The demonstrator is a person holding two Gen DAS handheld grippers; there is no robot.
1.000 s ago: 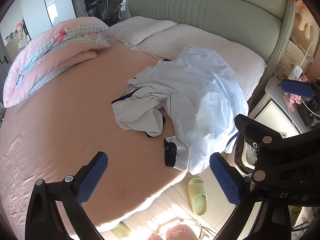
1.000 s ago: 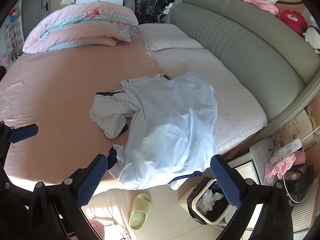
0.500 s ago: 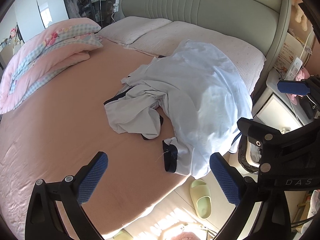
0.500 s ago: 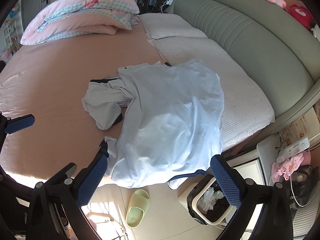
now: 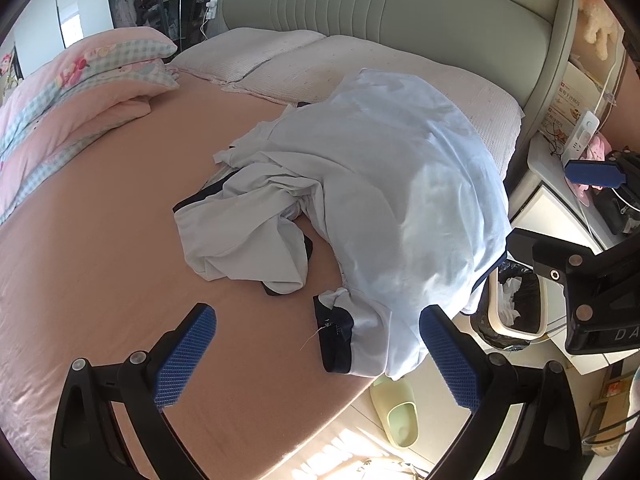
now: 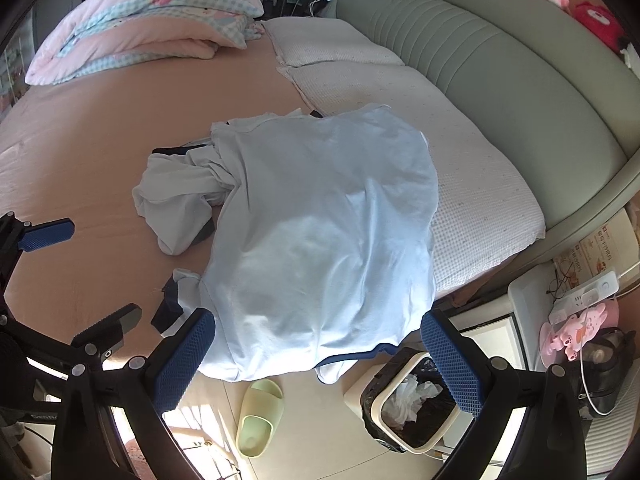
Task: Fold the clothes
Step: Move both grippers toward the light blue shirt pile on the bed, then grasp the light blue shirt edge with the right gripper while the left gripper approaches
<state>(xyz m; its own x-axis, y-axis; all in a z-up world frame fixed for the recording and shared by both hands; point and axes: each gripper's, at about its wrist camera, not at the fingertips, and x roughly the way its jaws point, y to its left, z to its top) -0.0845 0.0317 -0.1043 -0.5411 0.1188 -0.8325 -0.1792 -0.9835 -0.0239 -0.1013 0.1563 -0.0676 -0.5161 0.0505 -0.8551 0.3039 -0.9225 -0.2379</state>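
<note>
A crumpled light blue shirt with navy trim lies on the pink bed, partly over a pillow, its hem hanging off the near edge. It also shows in the right wrist view. A navy-cuffed sleeve lies nearest me. My left gripper is open and empty, just above that sleeve cuff. My right gripper is open and empty, over the shirt's hanging hem at the bed edge.
A folded pink quilt lies at the far left of the bed. A green padded headboard runs behind two pillows. On the floor stand a bin and a green slipper. A nightstand holds a power strip.
Both grippers have moved in closer to the shirt at the bed's near edge. Both stay open. The shirt has not moved.
</note>
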